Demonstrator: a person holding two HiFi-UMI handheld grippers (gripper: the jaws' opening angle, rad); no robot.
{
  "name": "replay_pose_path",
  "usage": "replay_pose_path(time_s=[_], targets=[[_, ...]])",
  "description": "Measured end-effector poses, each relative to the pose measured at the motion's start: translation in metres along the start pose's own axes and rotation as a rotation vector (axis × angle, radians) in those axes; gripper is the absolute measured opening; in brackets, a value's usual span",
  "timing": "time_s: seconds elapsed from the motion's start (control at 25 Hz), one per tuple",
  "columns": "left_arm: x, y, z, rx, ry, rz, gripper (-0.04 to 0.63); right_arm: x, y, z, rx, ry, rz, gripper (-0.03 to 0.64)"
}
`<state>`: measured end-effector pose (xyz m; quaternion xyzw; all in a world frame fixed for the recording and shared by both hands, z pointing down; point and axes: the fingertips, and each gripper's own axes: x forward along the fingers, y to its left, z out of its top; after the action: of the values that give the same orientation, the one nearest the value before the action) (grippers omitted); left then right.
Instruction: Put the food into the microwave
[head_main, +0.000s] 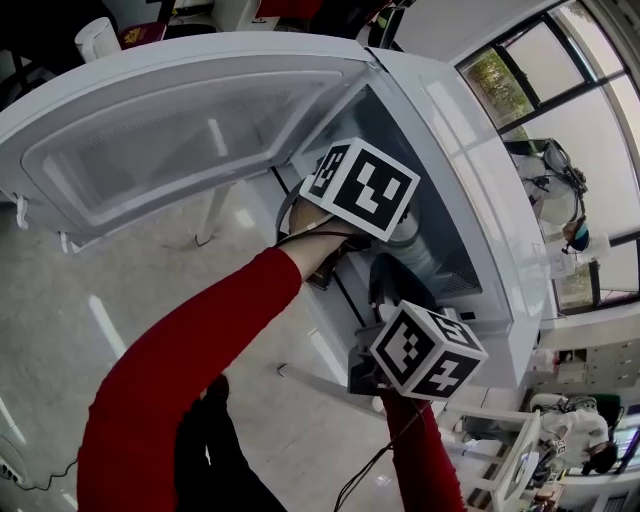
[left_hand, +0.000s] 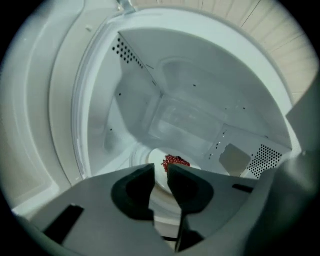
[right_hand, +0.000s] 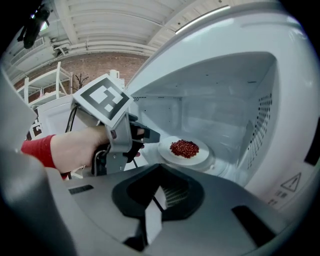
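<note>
The white microwave (head_main: 470, 170) stands with its door (head_main: 170, 140) swung wide to the left. Inside, a white plate (right_hand: 200, 156) with a heap of small red food (right_hand: 184, 148) lies on the turntable; the same food (left_hand: 175, 161) shows past the left jaws. My left gripper (left_hand: 160, 176) reaches into the opening; its jaws stand a little apart with nothing pressed between them. Seen from the right gripper view, the left gripper (right_hand: 149, 134) ends just left of the plate's rim, held by a hand in a red sleeve. My right gripper (right_hand: 157, 199) hangs shut and empty in front of the opening.
The open door juts out over the pale floor (head_main: 70, 330) at my left. The cavity's perforated right wall (right_hand: 264, 117) stands close to the plate. A white kettle (head_main: 97, 38) stands behind the microwave. Windows (head_main: 560, 90) and cluttered desks (head_main: 570, 430) are at right.
</note>
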<state>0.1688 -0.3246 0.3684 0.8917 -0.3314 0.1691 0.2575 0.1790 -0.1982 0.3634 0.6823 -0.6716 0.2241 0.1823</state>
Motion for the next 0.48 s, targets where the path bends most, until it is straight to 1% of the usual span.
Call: replay_pose_path(time_s=[0.08, 0.12, 0.24, 0.36, 0.48], targets=[[-0.010, 0.005, 0.002, -0.004, -0.034, 0.007, 0.041, -0.001, 0.004, 0.002, 0.001, -0.013, 0.009, 0.014], [-0.017, 0.007, 0.003, -0.008, -0.048, 0.006, 0.026, -0.003, 0.006, 0.003, 0.004, -0.021, 0.016, 0.014], [-0.042, 0.008, 0.000, -0.029, -0.074, -0.005, 0.011, -0.012, 0.016, 0.010, 0.020, -0.048, 0.041, 0.012], [-0.067, -0.007, 0.003, -0.053, -0.146, -0.090, 0.011, -0.028, 0.028, 0.017, 0.028, -0.071, 0.080, 0.014], [-0.096, -0.024, -0.001, -0.041, -0.189, -0.146, 0.009, -0.052, 0.038, 0.023, 0.017, -0.091, 0.121, 0.012]])
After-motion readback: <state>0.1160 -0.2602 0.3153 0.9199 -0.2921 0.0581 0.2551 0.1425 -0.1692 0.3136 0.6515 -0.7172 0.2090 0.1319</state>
